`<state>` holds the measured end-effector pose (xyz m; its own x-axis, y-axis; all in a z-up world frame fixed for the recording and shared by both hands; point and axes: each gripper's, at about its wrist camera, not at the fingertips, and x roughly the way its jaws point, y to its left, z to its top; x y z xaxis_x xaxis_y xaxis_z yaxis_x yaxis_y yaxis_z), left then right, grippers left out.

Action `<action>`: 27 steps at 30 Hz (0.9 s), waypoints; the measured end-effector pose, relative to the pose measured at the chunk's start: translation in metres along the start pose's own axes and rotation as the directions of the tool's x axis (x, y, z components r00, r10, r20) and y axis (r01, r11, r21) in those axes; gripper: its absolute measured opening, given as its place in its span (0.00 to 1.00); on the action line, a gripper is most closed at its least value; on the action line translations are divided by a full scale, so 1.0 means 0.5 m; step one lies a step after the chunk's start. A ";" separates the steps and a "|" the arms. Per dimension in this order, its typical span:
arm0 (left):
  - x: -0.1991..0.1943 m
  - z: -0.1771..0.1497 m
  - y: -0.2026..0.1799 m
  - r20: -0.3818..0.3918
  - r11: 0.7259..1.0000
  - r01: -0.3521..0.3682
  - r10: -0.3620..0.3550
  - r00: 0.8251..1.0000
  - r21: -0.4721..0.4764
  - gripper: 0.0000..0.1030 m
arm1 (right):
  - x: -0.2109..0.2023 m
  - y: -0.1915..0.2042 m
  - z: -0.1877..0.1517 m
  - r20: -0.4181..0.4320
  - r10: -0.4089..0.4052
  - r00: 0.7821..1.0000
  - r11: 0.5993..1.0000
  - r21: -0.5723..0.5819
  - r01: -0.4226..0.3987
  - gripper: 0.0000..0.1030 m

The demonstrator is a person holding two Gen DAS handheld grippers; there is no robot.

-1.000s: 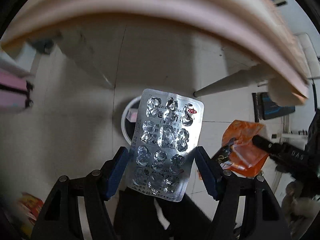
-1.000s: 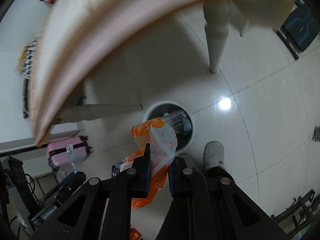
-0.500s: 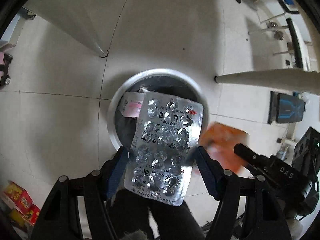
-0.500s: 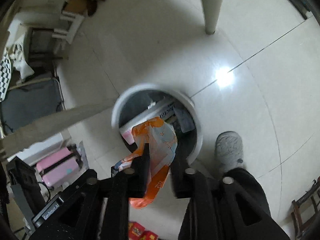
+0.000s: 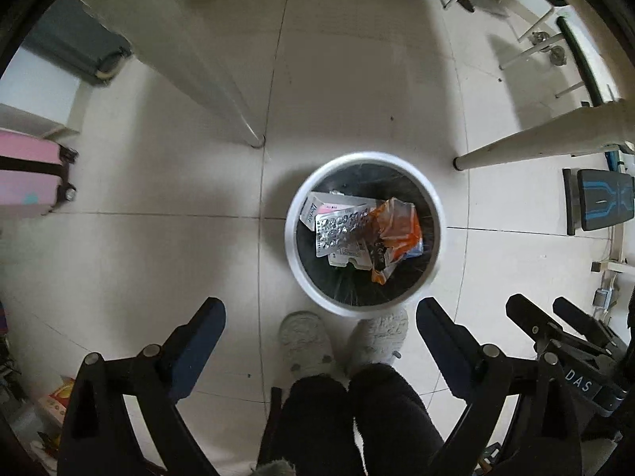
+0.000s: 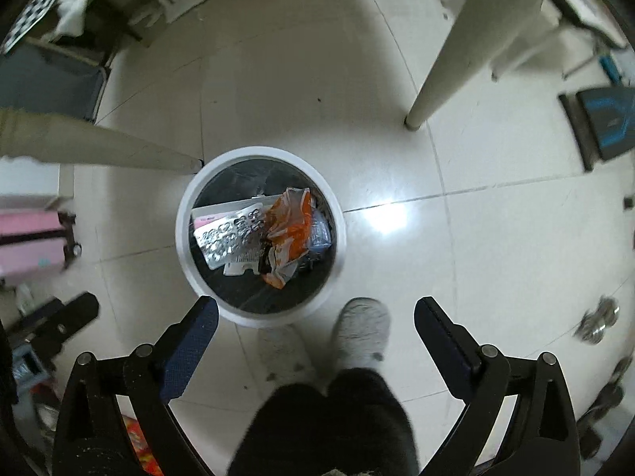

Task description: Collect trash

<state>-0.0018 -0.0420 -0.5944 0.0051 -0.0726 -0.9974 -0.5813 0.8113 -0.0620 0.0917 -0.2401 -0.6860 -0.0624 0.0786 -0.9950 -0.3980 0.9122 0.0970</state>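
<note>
A round white trash bin point(image 5: 291, 238) point(image 6: 182, 238) with a dark liner stands on the tiled floor below both grippers. Inside it lie a silver blister pack point(image 5: 341, 230) point(image 6: 230, 238), an orange wrapper point(image 5: 399, 226) point(image 6: 291, 230) and a white and pink box point(image 5: 321, 208). My left gripper point(image 5: 319, 313) points down with its jaws opening wide and nothing between them. My right gripper point(image 6: 315, 313) point(image 5: 539, 315) also points down, its jaws opening wide and bare.
The person's grey slippers point(image 5: 305, 341) point(image 6: 361, 333) and dark trousers stand just in front of the bin. Cream table legs point(image 5: 535, 139) point(image 6: 464, 47) slant beside it. A pink suitcase point(image 5: 27, 178) is at the left, a black and blue pad point(image 5: 603, 198) at the right.
The left gripper let go of the blister pack and the right let go of the orange wrapper; both now lie in the bin. Both grippers sank below the table and their jaws spread wide.
</note>
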 end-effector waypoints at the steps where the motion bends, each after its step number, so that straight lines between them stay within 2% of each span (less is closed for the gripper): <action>1: -0.036 -0.009 0.003 0.015 1.000 -0.002 0.002 1.000 0.001 0.95 | -0.027 0.004 -0.006 0.008 -0.001 1.000 1.000 -0.012 0.001 0.97; 5: -0.135 -0.032 -0.005 0.051 1.000 0.001 -0.001 0.999 0.005 0.95 | -0.142 0.008 -0.033 0.038 -0.007 0.999 0.999 -0.046 0.008 0.97; 11: -0.298 -0.082 -0.021 0.103 1.000 0.016 -0.018 0.995 0.025 0.95 | -0.339 0.007 -0.082 0.072 0.033 0.997 0.997 -0.068 -0.028 0.97; 18: -0.462 -0.145 -0.034 0.138 0.996 0.071 -0.077 0.987 0.049 0.95 | -0.582 0.020 -0.151 0.092 0.124 0.988 0.989 -0.098 -0.115 0.97; 21: -0.536 -0.169 -0.038 0.162 0.993 0.097 -0.106 0.981 0.063 0.95 | -0.693 0.018 -0.187 0.100 0.169 0.981 0.981 -0.114 -0.157 0.97; 27: -0.685 -0.207 -0.051 0.219 0.985 0.152 -0.167 0.961 0.083 0.95 | -0.864 0.009 -0.242 0.109 0.247 0.963 0.962 -0.150 -0.230 0.97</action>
<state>-0.0731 -0.0978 -0.2475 0.2797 -0.0782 -0.9569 -0.5040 0.8363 -0.2156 0.0062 -0.3187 -0.2525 -0.0588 0.3448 -0.9368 -0.5058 0.7988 0.3257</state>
